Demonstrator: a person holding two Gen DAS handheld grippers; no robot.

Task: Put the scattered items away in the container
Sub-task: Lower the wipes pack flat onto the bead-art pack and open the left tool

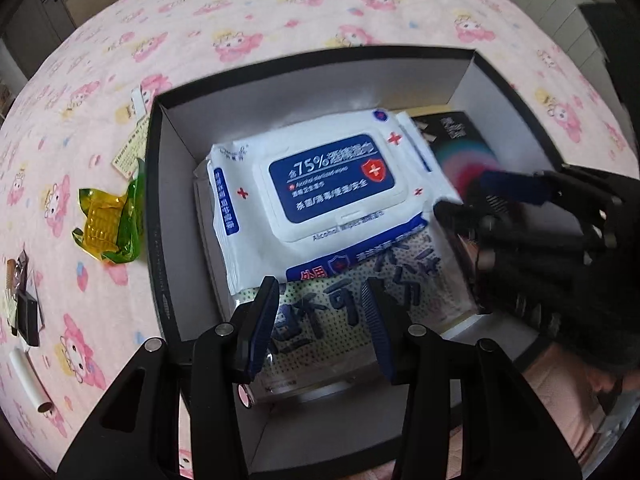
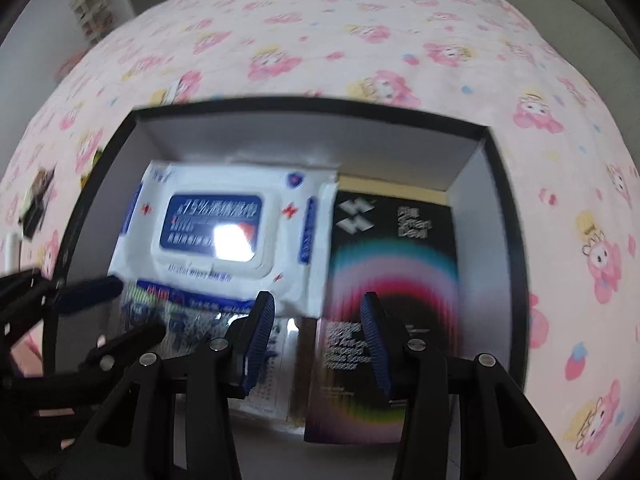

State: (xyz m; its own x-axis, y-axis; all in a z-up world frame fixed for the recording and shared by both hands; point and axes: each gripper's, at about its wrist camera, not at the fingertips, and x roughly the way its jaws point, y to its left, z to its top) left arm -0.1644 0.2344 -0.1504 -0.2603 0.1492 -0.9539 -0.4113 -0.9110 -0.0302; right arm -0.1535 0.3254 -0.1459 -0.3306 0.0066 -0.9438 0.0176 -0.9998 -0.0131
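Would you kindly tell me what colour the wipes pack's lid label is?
Dark blue with white text, on the wipes pack; clearest in the left wrist view.

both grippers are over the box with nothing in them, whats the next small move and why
Probably lift the left gripper out of the box and swing it left toward the green and yellow wrapper. Its jaws are open and empty, the wipes pack already lies inside, and that wrapper is the nearest thing left on the pink sheet, just outside the box's left wall.
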